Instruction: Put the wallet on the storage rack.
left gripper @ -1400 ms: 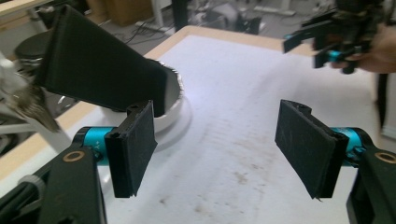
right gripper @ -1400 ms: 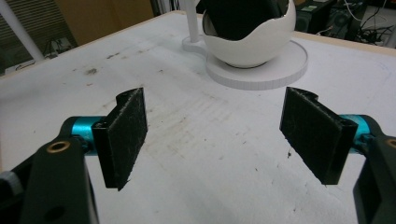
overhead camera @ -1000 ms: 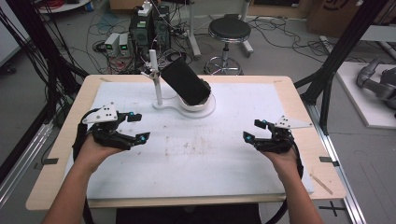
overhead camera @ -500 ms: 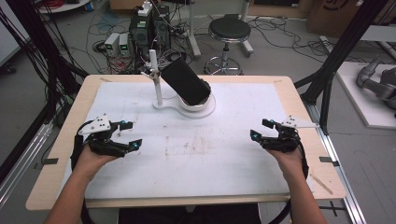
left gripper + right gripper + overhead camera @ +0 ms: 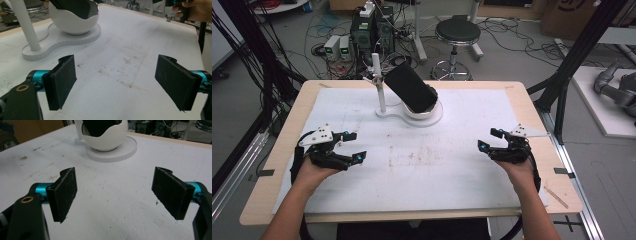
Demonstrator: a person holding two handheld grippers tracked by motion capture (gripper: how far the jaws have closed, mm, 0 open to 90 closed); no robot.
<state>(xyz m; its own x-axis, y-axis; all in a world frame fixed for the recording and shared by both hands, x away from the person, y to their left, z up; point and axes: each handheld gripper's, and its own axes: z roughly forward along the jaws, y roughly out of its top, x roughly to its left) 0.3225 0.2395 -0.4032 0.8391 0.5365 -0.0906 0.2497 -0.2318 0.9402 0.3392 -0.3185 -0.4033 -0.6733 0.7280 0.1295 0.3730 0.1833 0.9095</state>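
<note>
A white stand (image 5: 388, 113) sits at the back middle of the table, with a thin post (image 5: 379, 85) and an egg-shaped cup (image 5: 72, 23) that holds a tilted black slab (image 5: 409, 86). My left gripper (image 5: 358, 145) rests low over the mat at the left, pointing right. Its jaws have just been opening a little wider and stand open (image 5: 125, 82) with nothing between them. My right gripper (image 5: 487, 139) lies at the right, pointing left, open (image 5: 120, 195) and empty. Both are well in front of the stand. The cup (image 5: 105, 137) is ahead of the right jaws.
A white mat (image 5: 422, 200) with brown stains in its middle covers the wooden table (image 5: 532, 107). Behind the table stand a stool (image 5: 457, 32) and electronics boxes (image 5: 372, 25) with cables. Black frame posts (image 5: 572, 65) rise at the right.
My left gripper has come down toward the mat and drifted slightly left. The right gripper has barely shifted. The stand and the black slab have not moved.
</note>
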